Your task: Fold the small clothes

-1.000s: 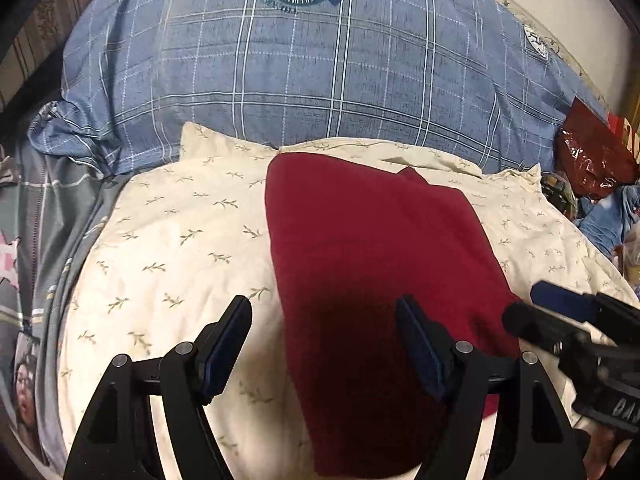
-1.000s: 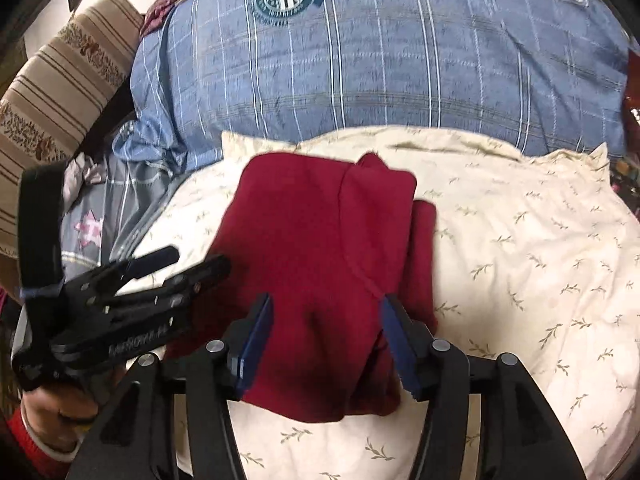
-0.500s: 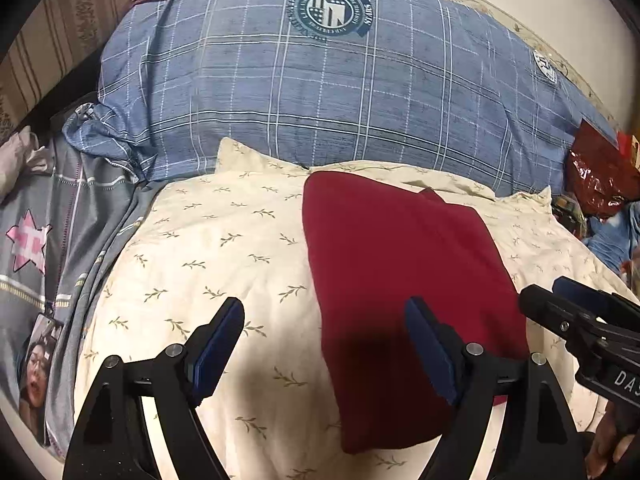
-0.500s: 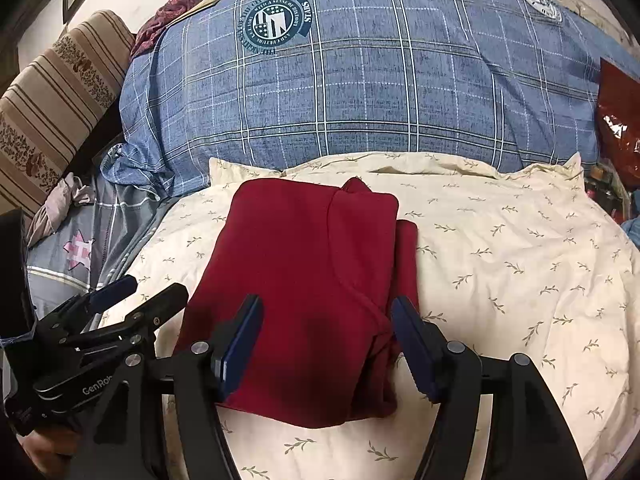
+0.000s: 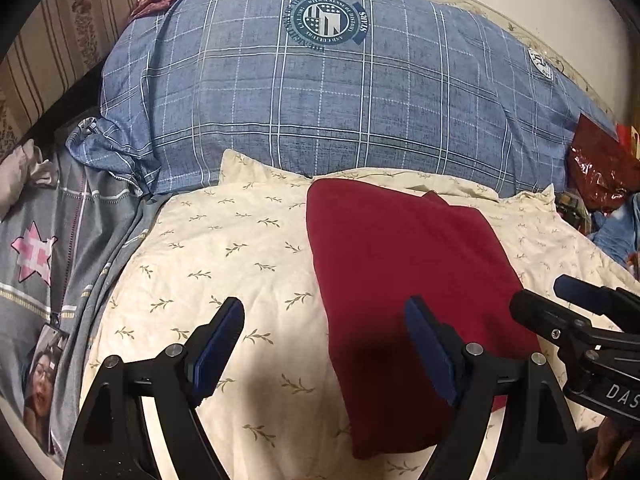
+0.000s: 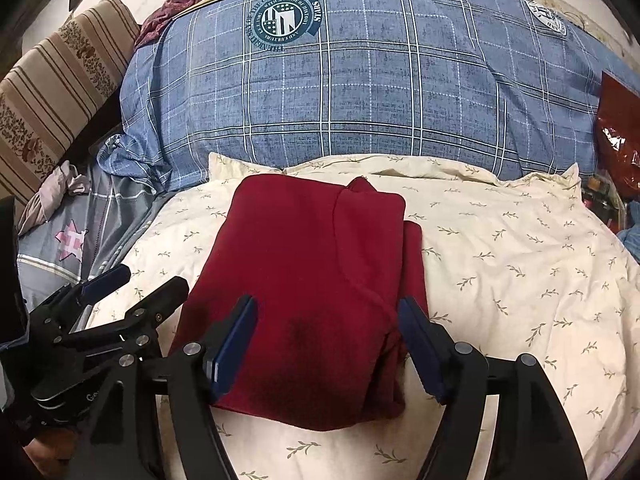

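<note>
A dark red garment point(image 5: 400, 272) lies folded into a compact rectangle on a cream leaf-print pillow point(image 5: 224, 264). In the right wrist view the red garment point(image 6: 312, 280) shows a folded layer on top and an edge sticking out on its right side. My left gripper point(image 5: 324, 340) is open and empty, held above the garment's near left edge. My right gripper point(image 6: 326, 340) is open and empty, held above the garment's near end. Each gripper shows in the other's view, the right one point(image 5: 560, 304) and the left one point(image 6: 132, 284).
A large blue plaid quilt point(image 5: 320, 92) is piled behind the pillow. A grey sheet with a pink star point(image 5: 36, 252) lies to the left, and a striped cushion point(image 6: 52, 80) beyond it. A shiny red bag point(image 5: 600, 164) and clutter sit at the right edge.
Both grippers have drawn back and up from the garment, so it looks smaller and more of the bed shows. The garment has stayed still and folded.
</note>
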Motion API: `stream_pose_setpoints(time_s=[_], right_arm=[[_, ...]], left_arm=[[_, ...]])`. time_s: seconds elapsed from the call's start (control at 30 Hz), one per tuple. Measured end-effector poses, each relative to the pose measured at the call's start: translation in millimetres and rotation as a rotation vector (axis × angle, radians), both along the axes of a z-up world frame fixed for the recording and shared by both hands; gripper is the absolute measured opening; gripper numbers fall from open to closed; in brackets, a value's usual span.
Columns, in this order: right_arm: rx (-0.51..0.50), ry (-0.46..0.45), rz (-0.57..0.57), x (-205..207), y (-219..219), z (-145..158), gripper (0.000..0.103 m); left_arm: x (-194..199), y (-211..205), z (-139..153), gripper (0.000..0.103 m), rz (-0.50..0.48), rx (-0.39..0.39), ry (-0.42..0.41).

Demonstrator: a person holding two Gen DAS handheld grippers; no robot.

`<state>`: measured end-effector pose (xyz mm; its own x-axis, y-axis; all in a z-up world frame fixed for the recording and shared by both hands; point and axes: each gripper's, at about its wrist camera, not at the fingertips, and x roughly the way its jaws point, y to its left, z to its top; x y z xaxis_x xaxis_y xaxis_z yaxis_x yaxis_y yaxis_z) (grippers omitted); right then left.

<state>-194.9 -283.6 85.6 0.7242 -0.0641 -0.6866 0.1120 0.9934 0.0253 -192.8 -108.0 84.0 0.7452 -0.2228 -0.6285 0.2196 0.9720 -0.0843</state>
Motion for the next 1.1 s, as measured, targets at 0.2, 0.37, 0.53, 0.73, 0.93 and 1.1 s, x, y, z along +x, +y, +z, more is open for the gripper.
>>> stream_pose_setpoints(time_s=[0.2,0.37,0.53,0.73,0.93,1.1], right_arm=[[0.009,0.006,-0.008,2.4,-2.2,-2.2,0.075],[0.011,0.008,-0.015,2.7,-3.2,-3.1,0.075],[0.022,0.016,-0.020,4.9,-5.8,-4.4,0.075],[0.026,0.024,-0.016,6.9,-6.1,-6.9,0.075],[0.015,0.028,-0.008,7.9,-2.1,-7.2,0.075],[0.016,0.034,-0.009,9.9,-2.2,-7.6,0.075]], left_arm=[[-1.1,-1.5,-0.3,0.081,-0.011,0.013,-0.017],[-0.8,-0.2,-1.6,0.081,-0.017,0.014,-0.020],[0.2,-0.3,-2.2,0.081,-0.019,0.012,-0.019],[0.7,-1.5,-3.1,0.081,-0.024,0.015,-0.018],[1.3,-2.0,-3.4,0.081,-0.023,0.017,-0.016],[3.4,-0.7,-4.4,0.081,-0.021,0.013,-0.013]])
